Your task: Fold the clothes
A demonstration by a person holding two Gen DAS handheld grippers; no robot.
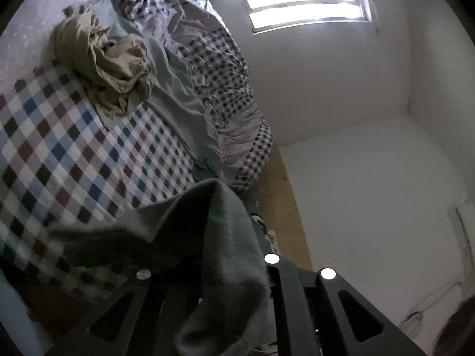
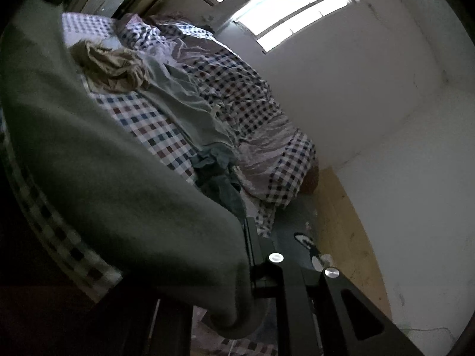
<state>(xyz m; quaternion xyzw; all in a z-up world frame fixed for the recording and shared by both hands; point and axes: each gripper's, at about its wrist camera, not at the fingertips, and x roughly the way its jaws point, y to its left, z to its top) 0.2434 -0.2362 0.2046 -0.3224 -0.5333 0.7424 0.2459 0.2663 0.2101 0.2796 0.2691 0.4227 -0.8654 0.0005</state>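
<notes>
1. Left hand-held gripper (image 1: 237, 290): jaws nearly closed, pinching a fold of the grey-green garment (image 1: 225, 237). Cloth peaks above the fingers, drapes down between them and trails off to the left.
2. Right hand-held gripper (image 2: 252, 270): jaws also close together, clamped on an edge of the same grey-green garment (image 2: 104, 163). The cloth hangs in a broad sheet that fills the left and lower part of that view and hides the left finger.
3. Garment is held between both grippers above the bed (image 1: 59, 148); whether any of it touches the bed, I cannot tell. The lower edge is blurred in both views.
4. Bed has a checked sheet in red, blue and white, bare in the area right behind the held cloth.
5. Further back on the sheet: a crumpled beige garment (image 1: 101, 59), bunched in a heap.
6. Just beside it, touching, a pale green garment (image 1: 175, 95) lies stretched along the bed toward the foot end.
7. At its near end, a small rumpled blue-grey piece (image 2: 216, 172) sits by the bed edge.
8. Behind those, a bunched checked duvet (image 1: 219, 68) runs along the far side of the bed.
9. Beyond the foot: yellow floor (image 2: 344, 207), with slippers (image 2: 305, 241) on it.
10. Farthest: white walls and a bright window (image 1: 305, 6).
</notes>
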